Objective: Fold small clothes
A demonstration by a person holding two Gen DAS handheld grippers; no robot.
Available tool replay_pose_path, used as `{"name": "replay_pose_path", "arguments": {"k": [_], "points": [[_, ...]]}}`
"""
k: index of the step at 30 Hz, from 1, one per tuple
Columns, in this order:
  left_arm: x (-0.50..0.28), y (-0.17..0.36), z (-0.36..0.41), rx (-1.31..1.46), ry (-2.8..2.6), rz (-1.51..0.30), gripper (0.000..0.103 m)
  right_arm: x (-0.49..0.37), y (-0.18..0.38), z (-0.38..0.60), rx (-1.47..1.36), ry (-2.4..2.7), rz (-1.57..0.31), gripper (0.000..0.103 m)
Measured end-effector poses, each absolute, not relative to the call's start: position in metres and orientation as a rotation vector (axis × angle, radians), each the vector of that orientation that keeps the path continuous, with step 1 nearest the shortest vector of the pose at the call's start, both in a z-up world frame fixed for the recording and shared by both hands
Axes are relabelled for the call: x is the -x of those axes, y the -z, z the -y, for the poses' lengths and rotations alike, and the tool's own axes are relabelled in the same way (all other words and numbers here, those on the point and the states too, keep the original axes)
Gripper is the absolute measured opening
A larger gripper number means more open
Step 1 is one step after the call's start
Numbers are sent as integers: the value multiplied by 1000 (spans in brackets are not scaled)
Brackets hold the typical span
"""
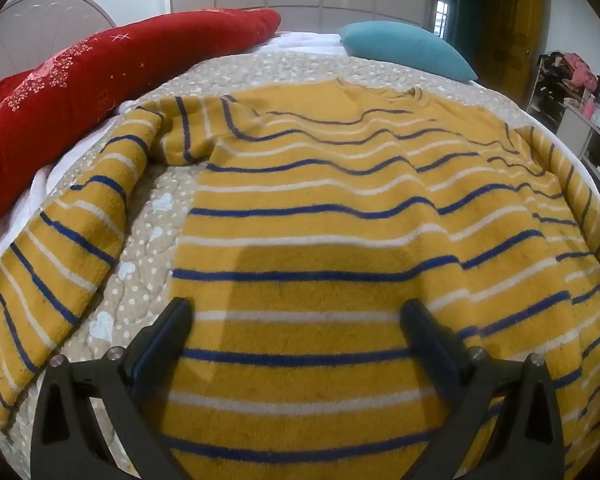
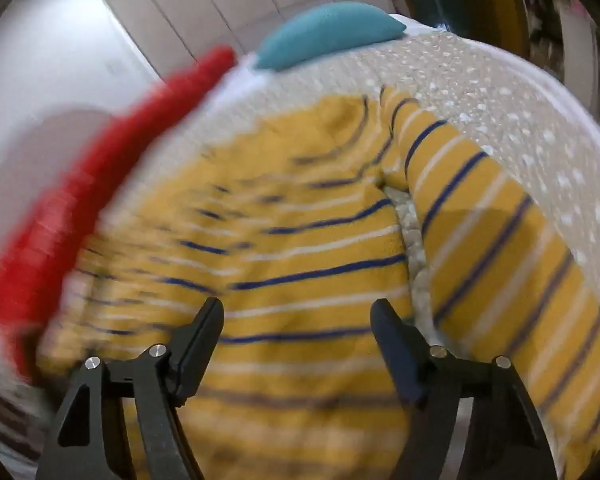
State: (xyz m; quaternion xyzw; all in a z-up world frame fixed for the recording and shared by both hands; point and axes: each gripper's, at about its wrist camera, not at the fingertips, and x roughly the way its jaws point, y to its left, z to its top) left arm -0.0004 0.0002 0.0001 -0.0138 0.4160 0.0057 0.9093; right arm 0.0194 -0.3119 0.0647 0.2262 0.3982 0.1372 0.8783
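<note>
The yellow striped sweater (image 1: 320, 200) lay spread flat on the dotted bedspread (image 1: 148, 216), sleeves out to both sides, between the red pillow (image 1: 60, 112) and the teal cushion (image 1: 404, 48). Above its body the left gripper (image 1: 296, 312) hung fully open, holding nothing. The right gripper (image 2: 296, 316) was also open and empty over the blurred fabric beside one sleeve (image 2: 500, 240).

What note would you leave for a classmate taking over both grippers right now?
Left gripper: open, over the sweater's body, holding nothing.
Right gripper: open, over the sweater near one sleeve, empty; its view is blurred.
Sweater lies spread flat on the bed, both sleeves out to the sides.
Done: laid out.
Left: all folds, probably sleeves in first.
</note>
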Motion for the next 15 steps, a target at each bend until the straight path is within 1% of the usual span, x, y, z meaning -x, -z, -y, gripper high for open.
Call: {"name": "replay_pose_path", "arguments": {"k": [3, 6, 9, 12, 14, 15], "points": [[1, 0, -1, 32, -11, -855, 103, 24, -87, 357, -440, -155, -763, 80], [1, -1, -3, 30, -7, -859, 103, 55, -90, 390, -341, 5, -779, 80], [3, -2, -4, 28, -8, -860, 103, 77, -78, 404, -244, 69, -832, 83], [1, -2, -2, 22, -13, -858, 103, 80, -54, 409, -253, 95, -875, 84], [1, -3, -3, 19, -15, -859, 103, 73, -40, 412, -276, 99, -893, 83], [1, -3, -3, 18, -15, -859, 103, 70, -32, 410, -285, 88, -913, 60]]}}
